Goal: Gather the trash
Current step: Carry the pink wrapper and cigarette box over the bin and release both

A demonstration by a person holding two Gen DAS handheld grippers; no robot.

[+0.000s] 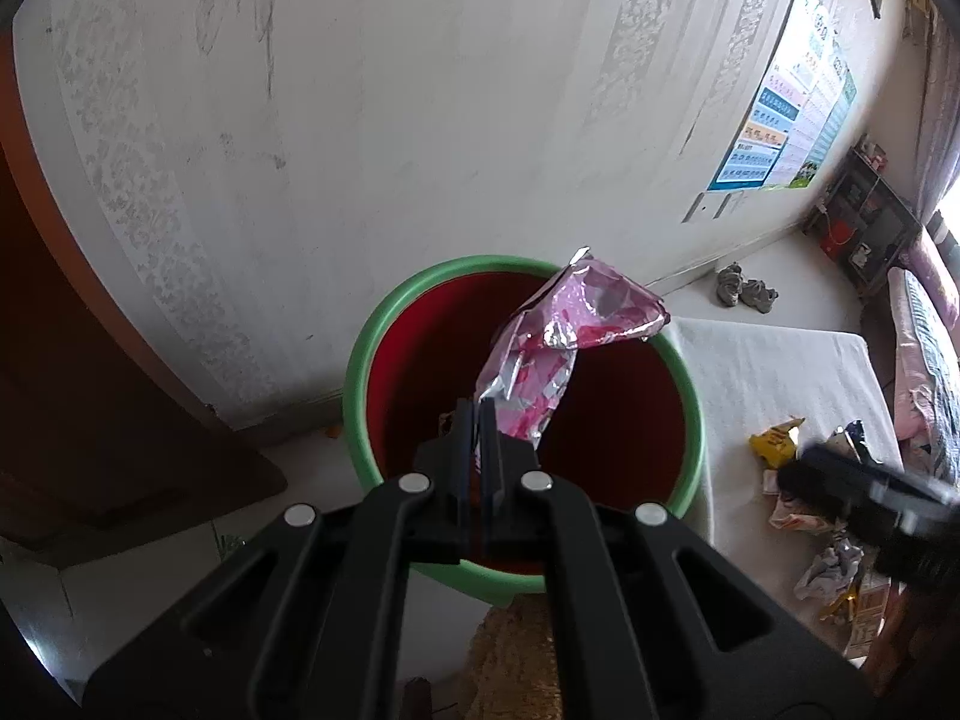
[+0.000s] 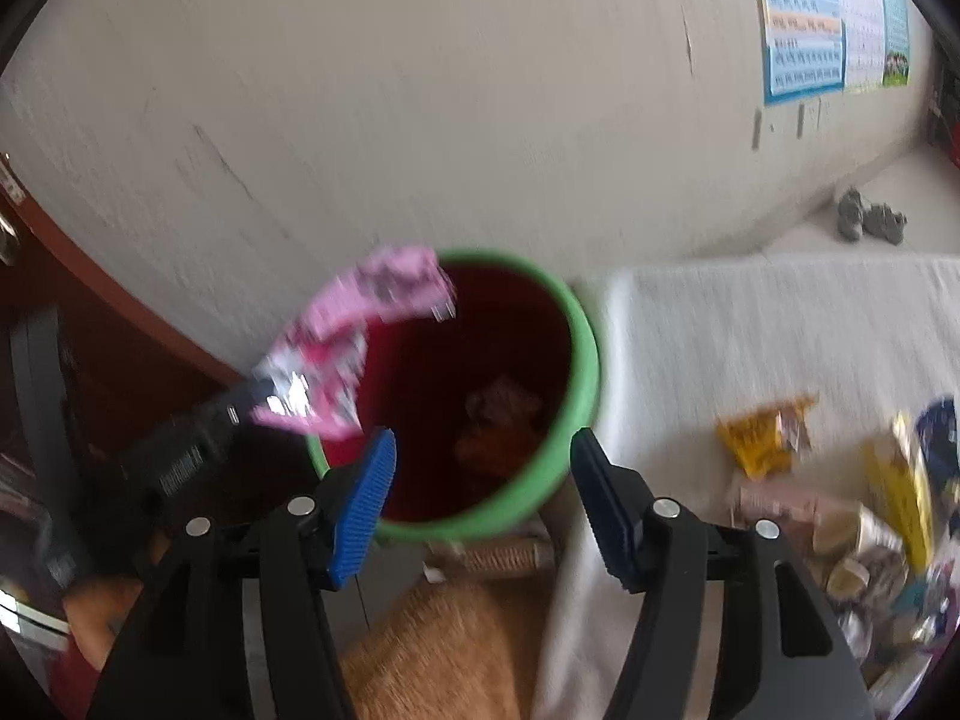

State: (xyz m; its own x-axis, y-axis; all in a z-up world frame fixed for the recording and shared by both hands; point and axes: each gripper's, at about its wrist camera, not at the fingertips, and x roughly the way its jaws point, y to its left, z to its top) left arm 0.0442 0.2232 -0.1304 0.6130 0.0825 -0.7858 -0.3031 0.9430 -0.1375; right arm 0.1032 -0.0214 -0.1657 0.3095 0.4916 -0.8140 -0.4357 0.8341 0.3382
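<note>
The pink foil wrapper (image 1: pixel 540 348) was pinched at its lower end in the left gripper (image 1: pixel 480 414), jaws clamped tight on it, and it stood up crumpled over the open mouth of the bin (image 1: pixel 360 372) at the centre of the left wrist frame — red inside, green rim, set against the pale patterned wall (image 1: pixel 360 90). In the right wrist view the same wrapper (image 2: pixel 354 342) showed blurred at centre left, hanging over the bin's (image 2: pixel 585 360) left edge. The right gripper (image 2: pixel 480 456) sat at the bottom of its frame with its blue pads (image 2: pixel 366 504) standing apart, nothing between them, framing the bin's near rim; some dark scraps (image 2: pixel 498 420) lay down inside. To the right, a white cloth surface (image 1: pixel 780 372) carried more litter: a yellow packet (image 1: pixel 774 441) and a heap of crumpled wrappers (image 2: pixel 870 528) at lower right. A pair of shoes (image 1: pixel 744 288) lay by the wall, under a poster (image 1: pixel 786 120) at upper right.
</note>
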